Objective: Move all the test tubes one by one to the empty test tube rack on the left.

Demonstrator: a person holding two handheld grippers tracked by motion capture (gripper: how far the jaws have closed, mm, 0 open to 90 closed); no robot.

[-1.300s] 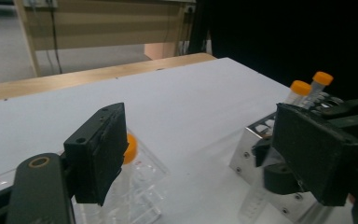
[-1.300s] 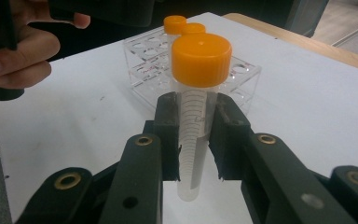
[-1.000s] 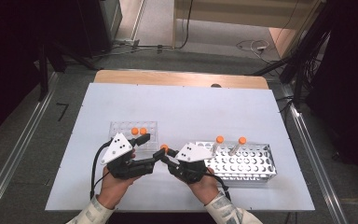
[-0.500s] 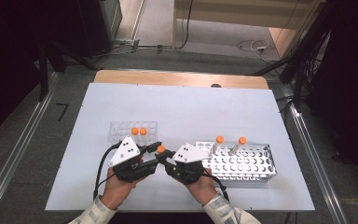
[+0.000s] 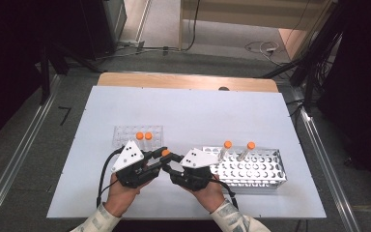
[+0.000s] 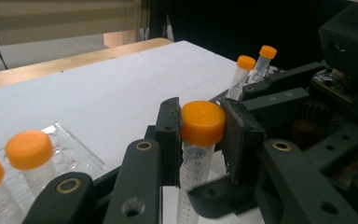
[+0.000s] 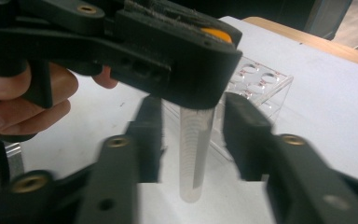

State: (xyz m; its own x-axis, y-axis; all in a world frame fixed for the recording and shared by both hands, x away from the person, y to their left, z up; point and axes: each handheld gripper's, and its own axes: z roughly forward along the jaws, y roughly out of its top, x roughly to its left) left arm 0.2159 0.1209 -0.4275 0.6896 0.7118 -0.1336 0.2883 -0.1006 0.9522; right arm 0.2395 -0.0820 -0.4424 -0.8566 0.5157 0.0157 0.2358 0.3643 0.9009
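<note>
From the high view, low in the middle of the frame, the left hand-held gripper (image 5: 160,157) and right hand-held gripper (image 5: 171,162) met over the white tabletop (image 5: 198,111) in a hand-over of one orange-capped tube (image 5: 165,153); two tubes stood in the clear rack (image 5: 138,136), two in the metal rack (image 5: 251,169). In the left gripper view its jaws pinched the tube's cap (image 6: 202,122) at centre. In the right gripper view the jaws had just been opening, spread beside the tube body (image 7: 196,149); next I'd expect the right to back away.
</note>
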